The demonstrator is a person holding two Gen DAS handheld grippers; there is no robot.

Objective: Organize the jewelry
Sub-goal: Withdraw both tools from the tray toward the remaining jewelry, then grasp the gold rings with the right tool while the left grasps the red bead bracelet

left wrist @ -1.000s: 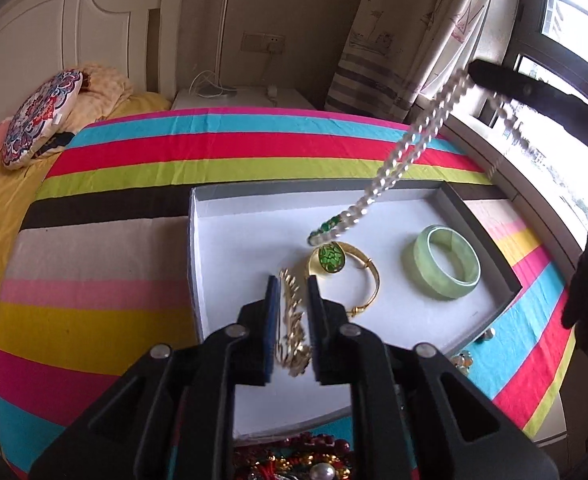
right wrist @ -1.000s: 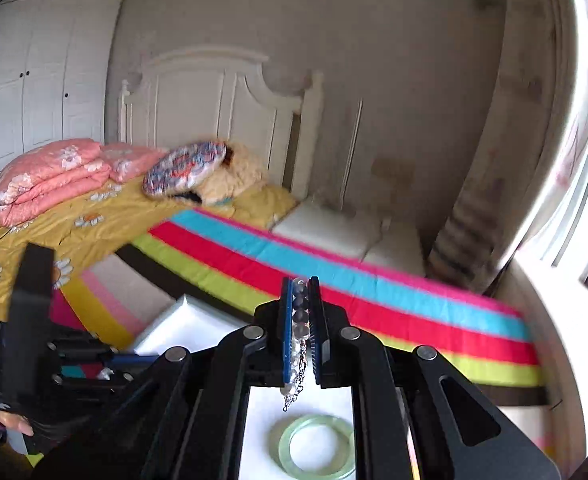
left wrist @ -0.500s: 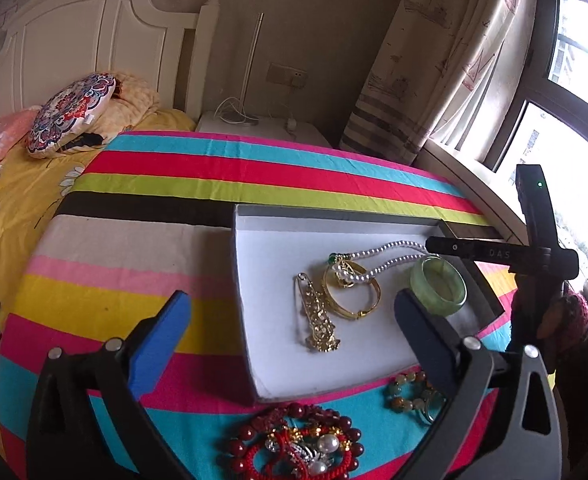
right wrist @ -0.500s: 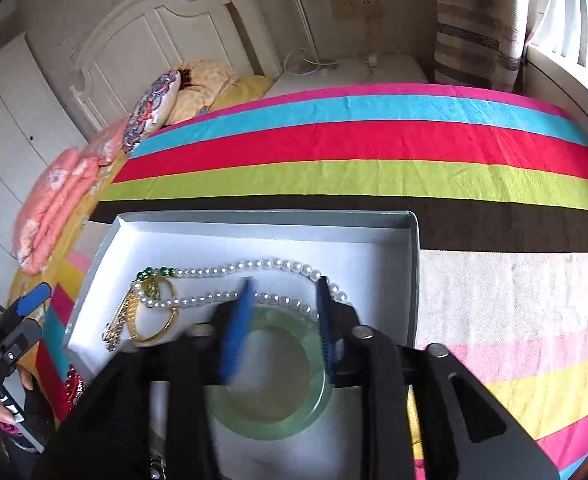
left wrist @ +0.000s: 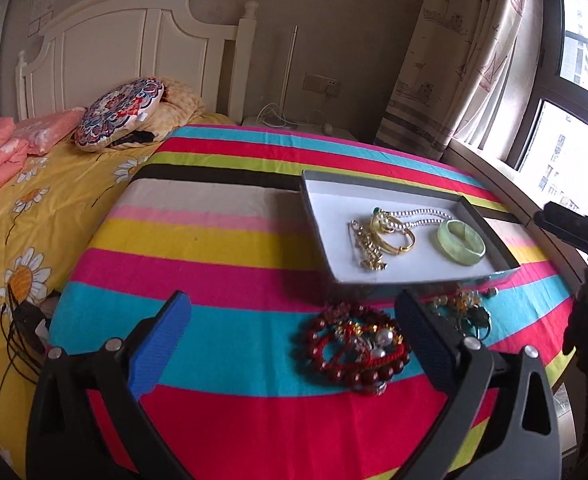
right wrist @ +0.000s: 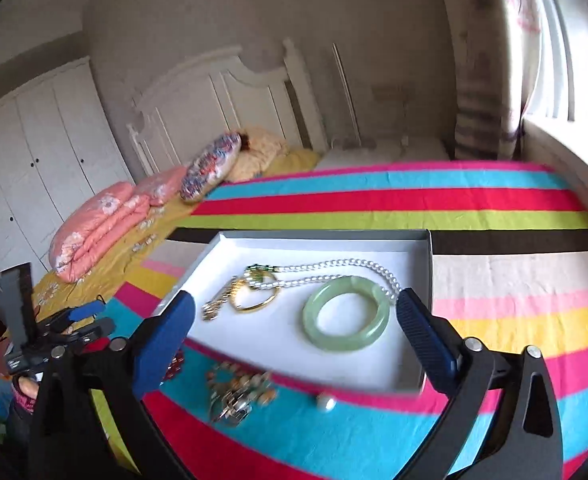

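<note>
A shallow grey box [left wrist: 490, 236] with a white floor lies on the striped blanket. In it are a pearl necklace [left wrist: 422, 216], a green jade bangle [left wrist: 461, 242], a gold bangle [left wrist: 398, 240] and a gold chain [left wrist: 368, 250]. My left gripper [left wrist: 294, 312] is open wide and empty, near a red bead bracelet [left wrist: 358, 348] and a bead cluster [left wrist: 462, 308] in front of the box. My right gripper [right wrist: 296, 304] hovers at the box's [right wrist: 428, 264] near edge. Its jaws are opening with nothing held, and the jade bangle [right wrist: 346, 314] and necklace [right wrist: 334, 266] lie beyond them.
A loose pearl [right wrist: 326, 402] and the bead cluster [right wrist: 237, 392] lie on the blanket by the box. Pillows [left wrist: 121, 112] and pink quilts [right wrist: 101, 224] sit at the white headboard [left wrist: 113, 52]. A window sill [left wrist: 494, 176] runs along the right.
The left gripper let go of the gold chain, opened and drew back from the box. The right gripper laid the pearl necklace in the box, opened and pulled back.
</note>
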